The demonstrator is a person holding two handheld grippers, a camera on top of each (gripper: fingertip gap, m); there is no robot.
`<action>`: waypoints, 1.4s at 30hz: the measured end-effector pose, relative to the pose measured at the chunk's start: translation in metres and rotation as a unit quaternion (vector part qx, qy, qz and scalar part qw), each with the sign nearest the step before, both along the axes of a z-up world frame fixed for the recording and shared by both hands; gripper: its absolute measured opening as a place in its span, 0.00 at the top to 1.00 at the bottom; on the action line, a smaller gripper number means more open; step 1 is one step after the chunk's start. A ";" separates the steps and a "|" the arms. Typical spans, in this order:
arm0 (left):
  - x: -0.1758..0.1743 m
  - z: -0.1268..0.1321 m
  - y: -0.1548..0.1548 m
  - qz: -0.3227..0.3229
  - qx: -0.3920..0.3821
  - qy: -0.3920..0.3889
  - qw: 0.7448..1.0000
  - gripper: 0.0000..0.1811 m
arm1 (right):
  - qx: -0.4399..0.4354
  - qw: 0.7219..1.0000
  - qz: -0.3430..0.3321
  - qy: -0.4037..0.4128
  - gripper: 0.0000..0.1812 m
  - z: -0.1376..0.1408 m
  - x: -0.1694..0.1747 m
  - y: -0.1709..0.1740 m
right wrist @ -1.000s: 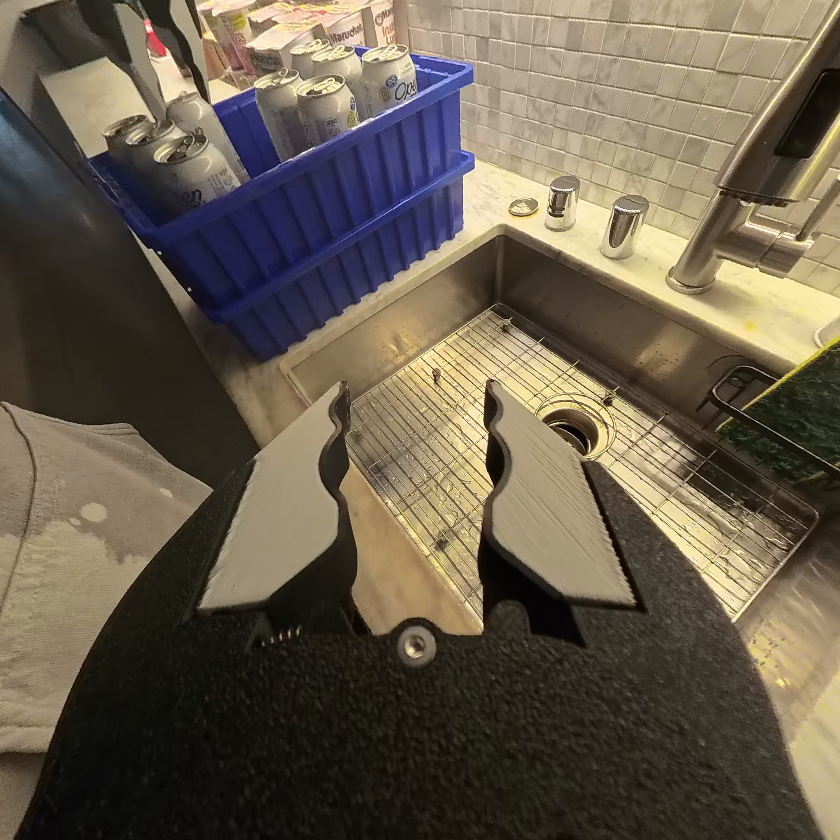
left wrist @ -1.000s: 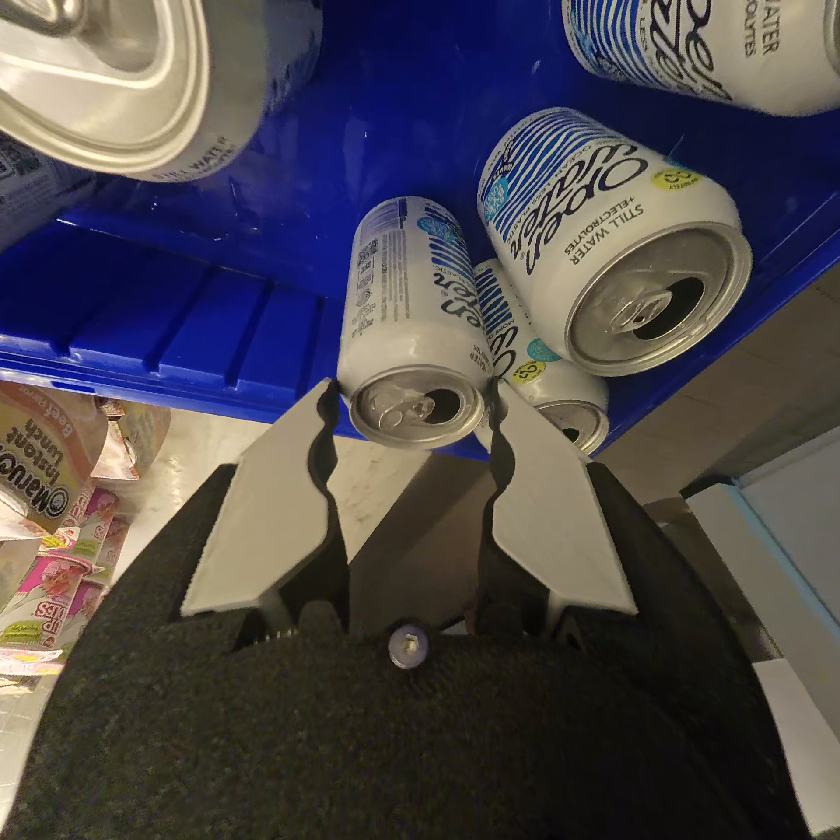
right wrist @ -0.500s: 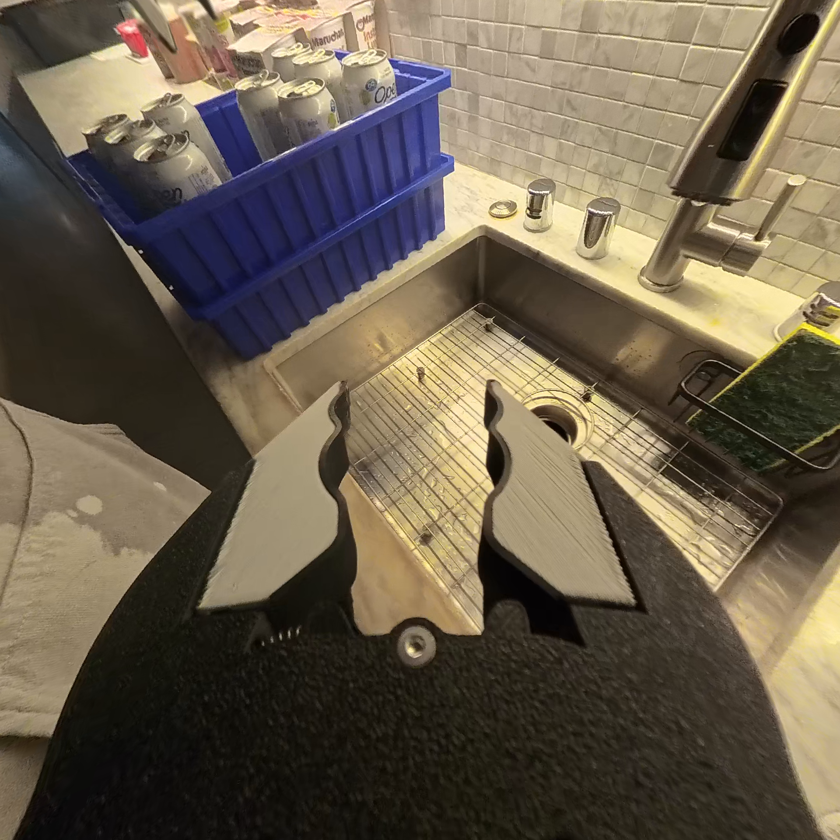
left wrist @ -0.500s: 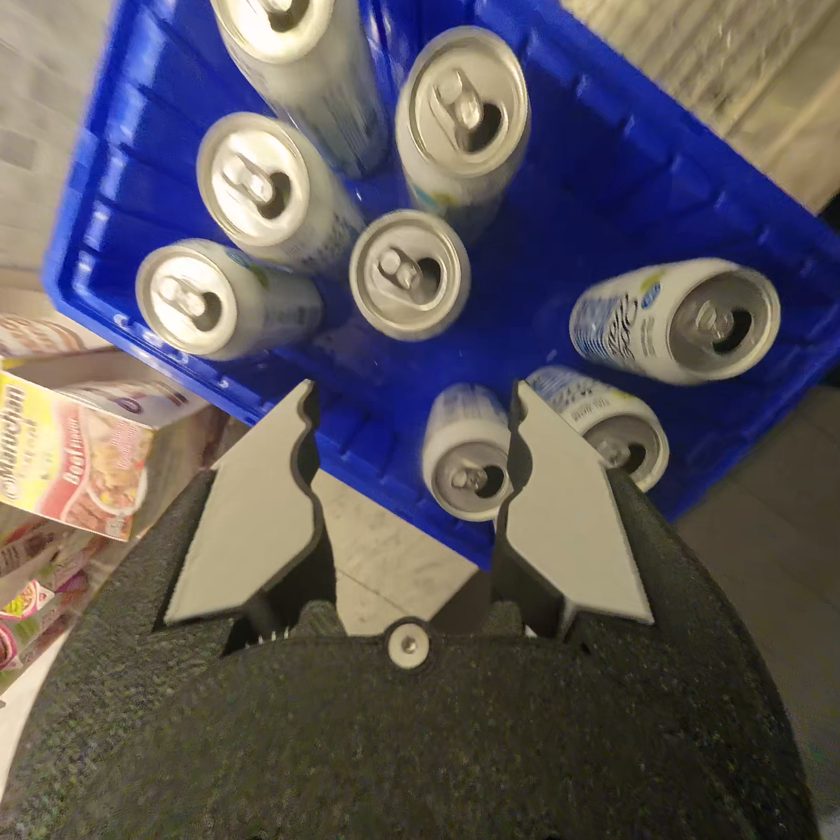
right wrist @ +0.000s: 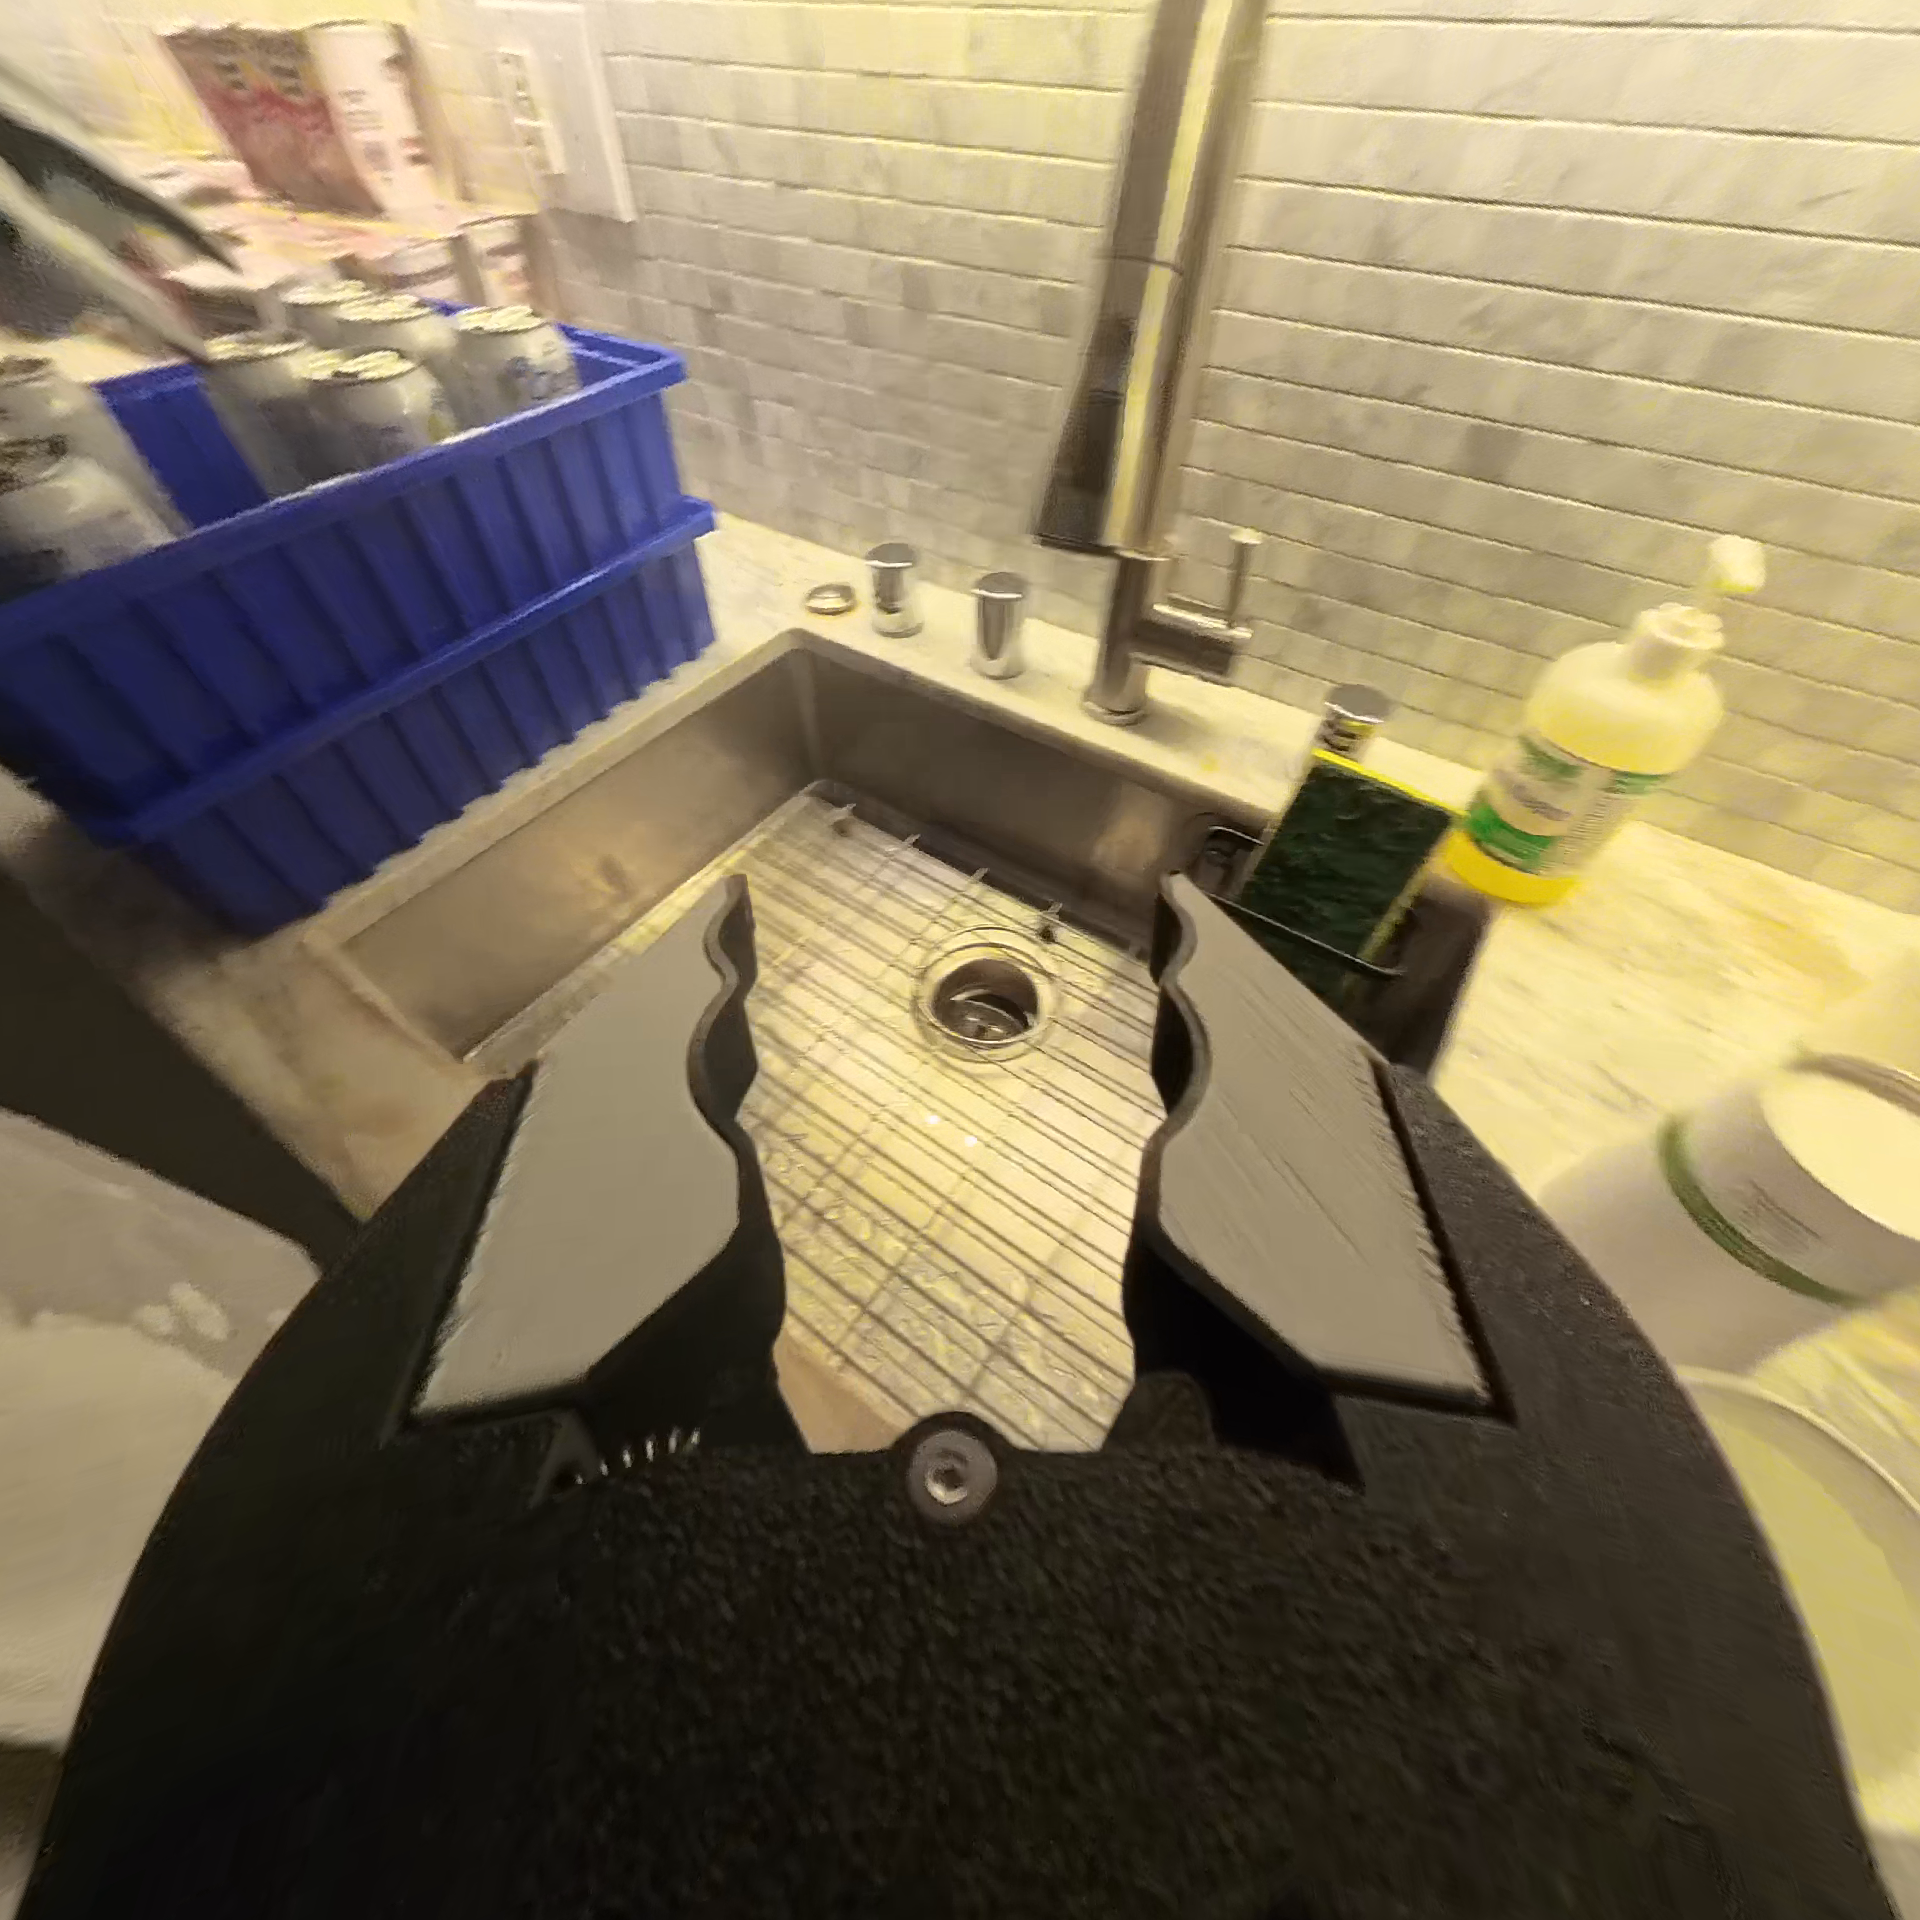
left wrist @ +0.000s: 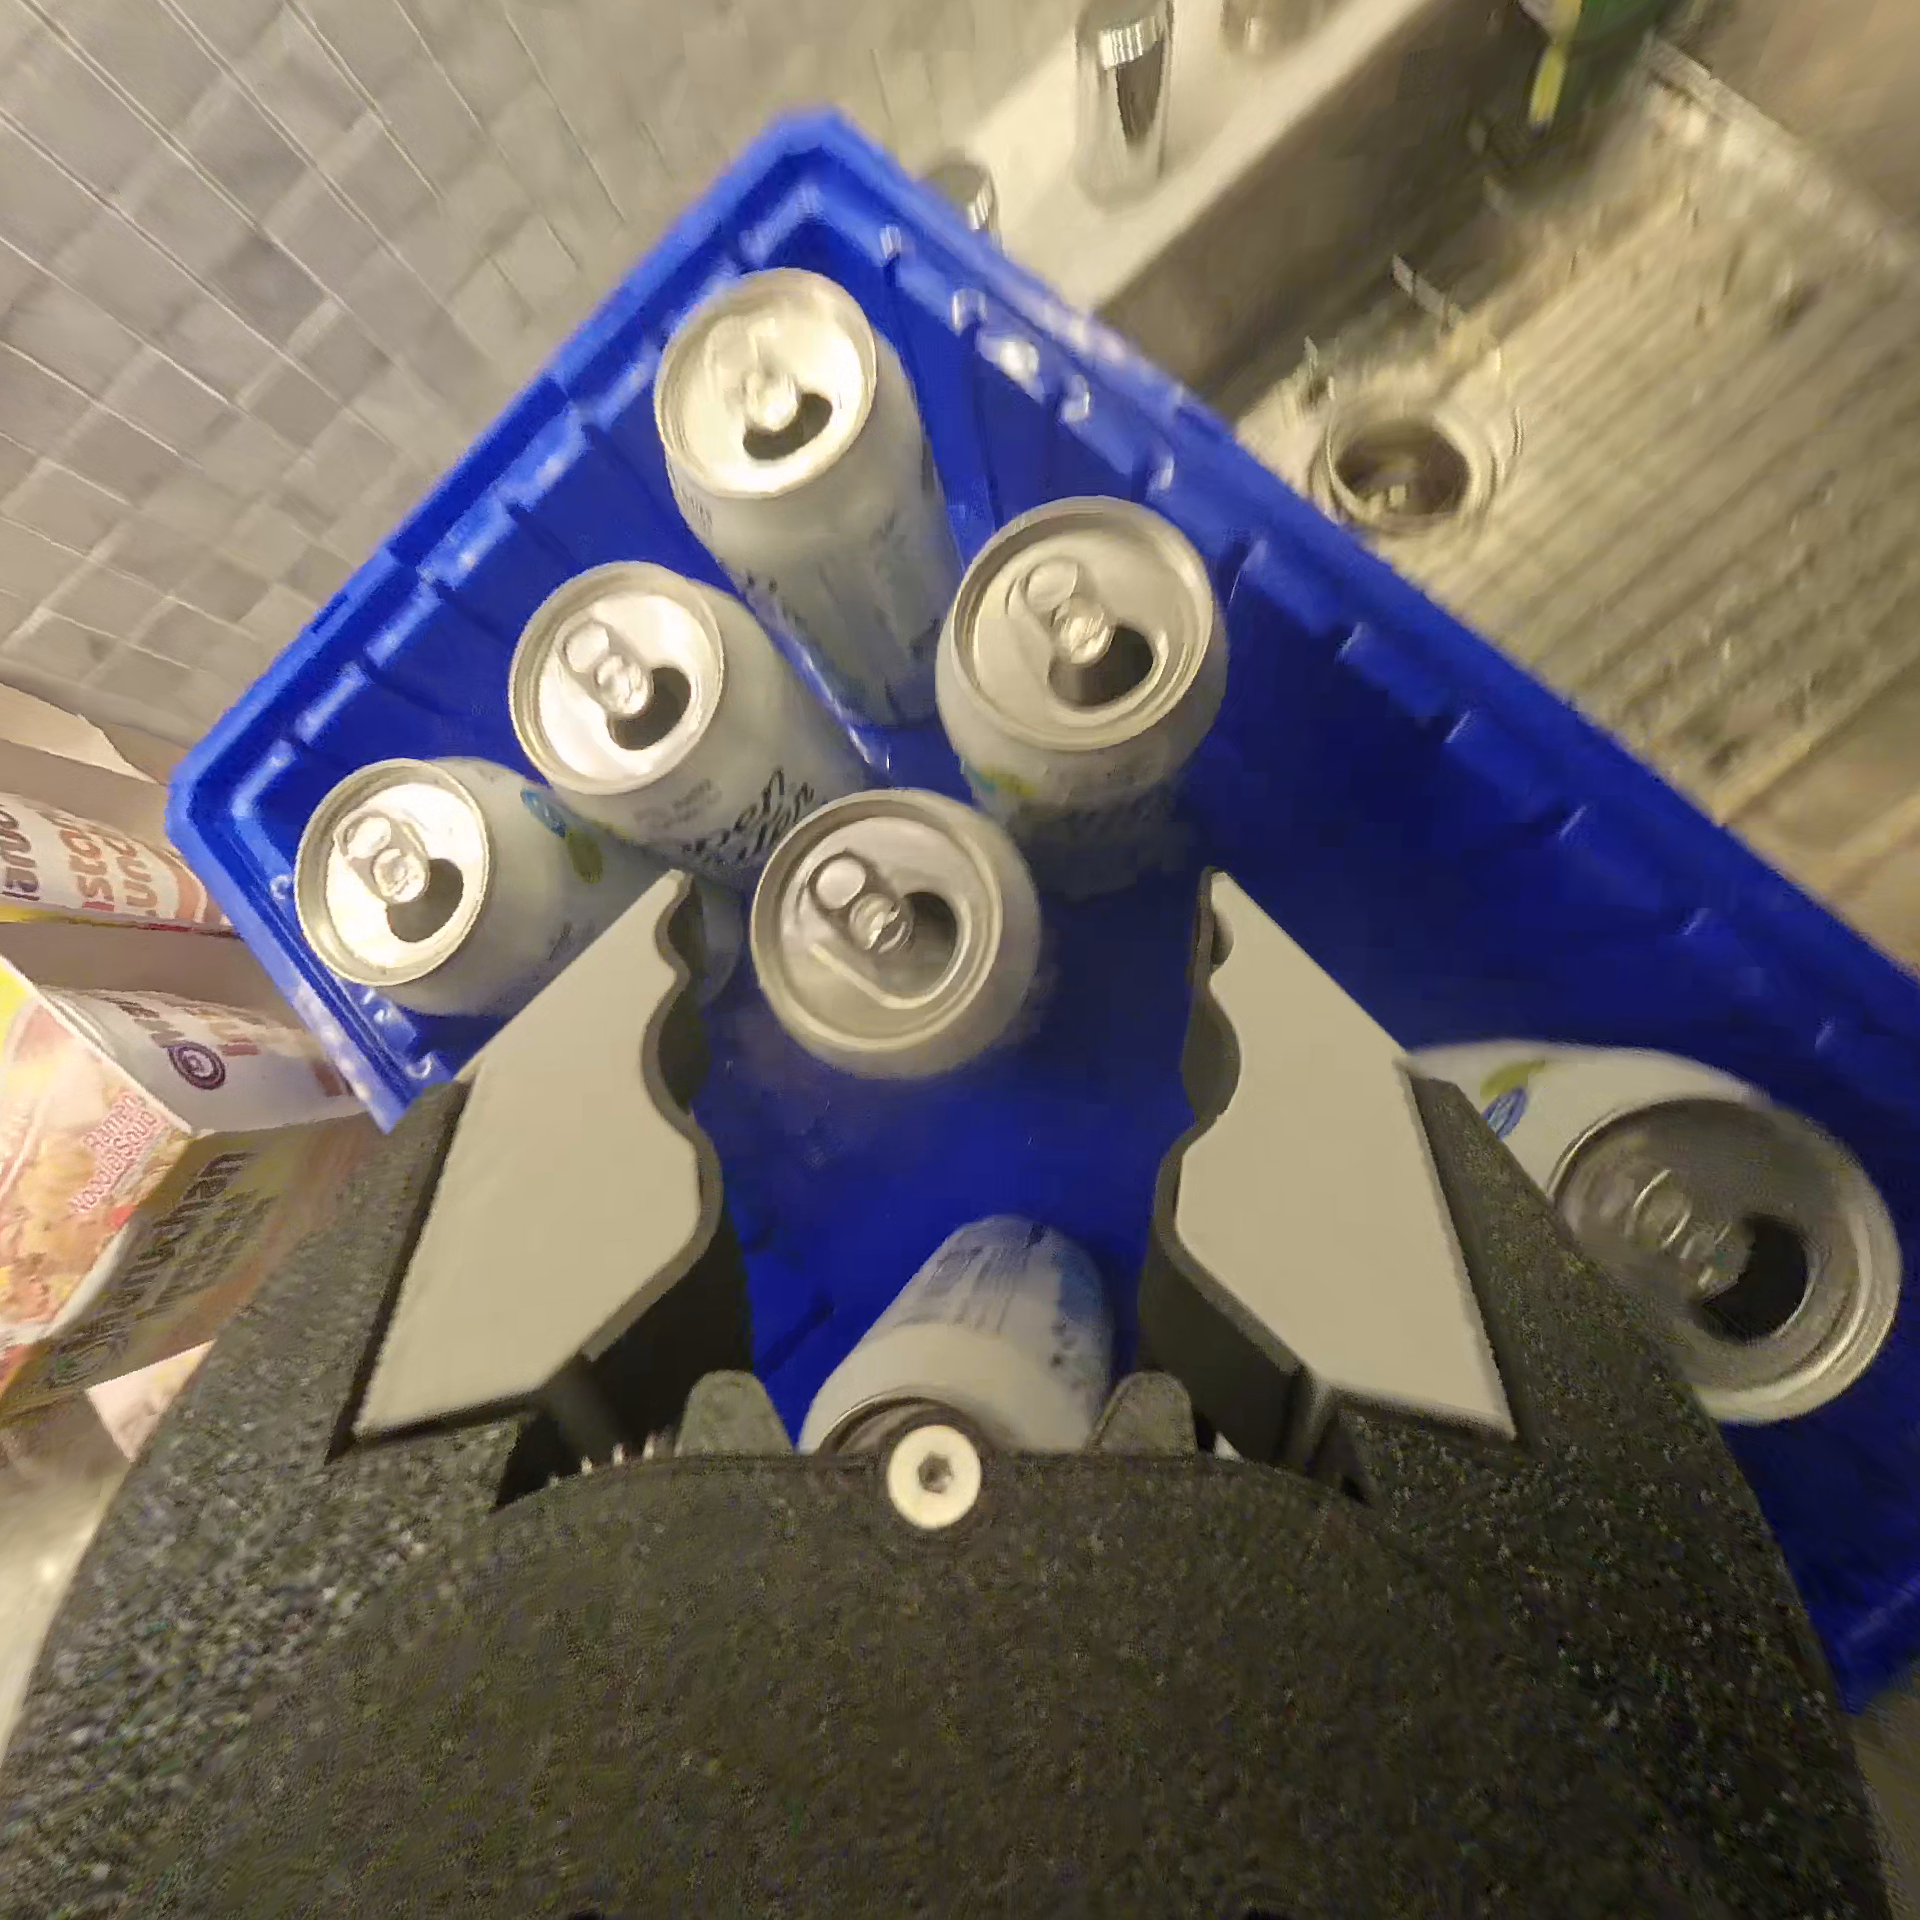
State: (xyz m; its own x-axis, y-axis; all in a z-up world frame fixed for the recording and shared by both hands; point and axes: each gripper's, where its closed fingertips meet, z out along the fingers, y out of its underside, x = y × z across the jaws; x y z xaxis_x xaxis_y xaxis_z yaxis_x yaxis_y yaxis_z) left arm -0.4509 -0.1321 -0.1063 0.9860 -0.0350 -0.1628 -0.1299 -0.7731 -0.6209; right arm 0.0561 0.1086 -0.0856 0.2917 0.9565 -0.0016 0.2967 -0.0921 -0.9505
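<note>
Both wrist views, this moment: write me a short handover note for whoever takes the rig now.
Left gripper: open, holding nothing, above the blue crate; nearest the opened can between its fingers.
Right gripper: open, holding nothing, over the sink and its wire grid.
Crate holds several opened cans, upright, and stands on a second blue crate left of the sink.
Done: nothing shown. Left: cannot tell.

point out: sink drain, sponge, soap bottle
sink drain [right wrist: 983, 1000], right wrist view, on the drain opening.
sponge [right wrist: 1333, 871], right wrist view, on its green scouring face.
soap bottle [right wrist: 1579, 764], right wrist view, on its body.
</note>
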 end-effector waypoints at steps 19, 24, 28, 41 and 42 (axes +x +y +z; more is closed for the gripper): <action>0.272 0.094 0.089 0.103 0.417 -0.069 0.900 0.49 | 0.030 0.980 -0.193 -0.029 0.49 -0.067 0.148 0.136; 0.323 0.062 0.125 0.131 0.423 -0.095 0.891 0.50 | 0.028 0.977 -0.207 -0.034 0.38 -0.105 0.165 0.152; 0.355 0.032 0.146 0.146 0.414 -0.093 0.894 0.47 | 0.009 0.976 -0.215 -0.038 0.34 -0.142 0.171 0.155; 0.411 0.006 0.173 0.121 0.372 -0.110 0.914 0.48 | -0.022 0.977 -0.213 -0.007 0.35 -0.180 0.148 0.178; 0.413 0.007 0.174 0.119 0.370 -0.109 0.915 0.49 | -0.021 0.978 -0.210 -0.005 0.35 -0.180 0.145 0.180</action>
State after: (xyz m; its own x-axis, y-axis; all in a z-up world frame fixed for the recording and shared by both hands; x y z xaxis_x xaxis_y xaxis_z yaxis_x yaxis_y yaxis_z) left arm -0.0378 0.0421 -0.0992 0.9634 0.2251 0.1456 0.1761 -0.1220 -0.9768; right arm 0.2010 0.2890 -0.2655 0.6585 0.7519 -0.0327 0.2347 -0.2464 -0.9403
